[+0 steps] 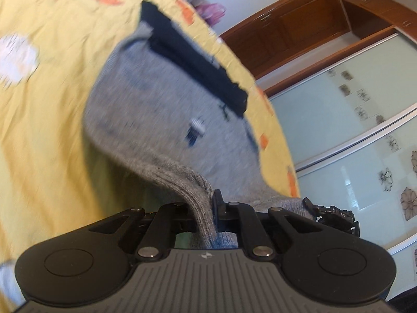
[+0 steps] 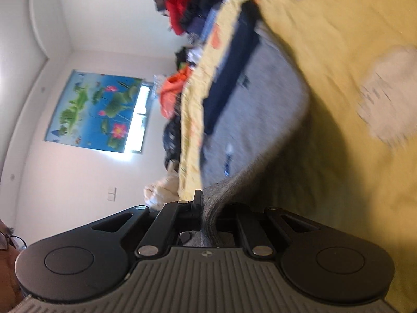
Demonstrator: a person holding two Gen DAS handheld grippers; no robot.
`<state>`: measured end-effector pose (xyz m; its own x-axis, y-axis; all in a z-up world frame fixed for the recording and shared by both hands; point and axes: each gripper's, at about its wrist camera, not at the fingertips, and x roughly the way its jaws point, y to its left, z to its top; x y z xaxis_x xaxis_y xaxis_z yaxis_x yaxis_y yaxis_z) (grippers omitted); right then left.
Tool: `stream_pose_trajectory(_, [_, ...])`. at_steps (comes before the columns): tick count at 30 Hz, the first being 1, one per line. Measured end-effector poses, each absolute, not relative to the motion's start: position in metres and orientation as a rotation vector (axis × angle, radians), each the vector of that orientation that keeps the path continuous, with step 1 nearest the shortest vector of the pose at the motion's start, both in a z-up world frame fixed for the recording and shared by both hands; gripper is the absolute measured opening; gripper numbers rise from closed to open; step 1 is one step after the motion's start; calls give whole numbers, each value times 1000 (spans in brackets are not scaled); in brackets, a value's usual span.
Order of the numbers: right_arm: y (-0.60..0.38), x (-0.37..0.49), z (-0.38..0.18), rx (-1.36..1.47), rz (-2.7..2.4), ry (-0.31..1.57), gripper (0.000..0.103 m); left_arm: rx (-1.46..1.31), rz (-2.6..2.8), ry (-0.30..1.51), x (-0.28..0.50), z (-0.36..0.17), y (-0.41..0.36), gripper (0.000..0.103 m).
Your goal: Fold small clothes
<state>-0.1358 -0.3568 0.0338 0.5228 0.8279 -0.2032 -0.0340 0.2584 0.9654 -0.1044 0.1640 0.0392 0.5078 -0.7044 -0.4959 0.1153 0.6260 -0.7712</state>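
Observation:
A small grey knit garment (image 1: 161,104) with a dark navy band (image 1: 192,62) along its far edge lies on a yellow bedspread (image 1: 44,130). Its near ribbed hem is lifted off the bed. My left gripper (image 1: 208,208) is shut on one corner of that hem, and the cloth runs down between its jaws. The other corner of the grey garment (image 2: 250,120) is pinched in my right gripper (image 2: 208,208), which is shut. The other gripper's black tip (image 1: 333,214) shows at the right of the left wrist view. Both views are motion-blurred.
The yellow bedspread (image 2: 338,52) carries white and orange prints. Piles of red, orange and dark clothes (image 2: 187,7) sit along the bed's far edge. A wooden wardrobe with glass sliding doors (image 1: 351,104) stands beyond the bed. Part of a person's head (image 2: 7,268) shows at the lower left.

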Motion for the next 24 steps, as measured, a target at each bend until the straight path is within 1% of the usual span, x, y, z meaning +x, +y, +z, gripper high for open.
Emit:
stream_pose_trajectory(5, [-354,-97,52,1161,743,752,14,-737,-554,804,-79,63,164,9])
stream_pose_trajectory(13, [-348,-17,77,1201,784,633,14,-698,-536,676,-10,100,166,9])
stream_pose_trajectory(19, [-360,60,70,1267,760,573,14,-678,-506,644,71,110,166,9])
stream_pose_trajectory(24, [-364,144,66,1225,688,557,14,-593,-448,608,148,118,156,9])
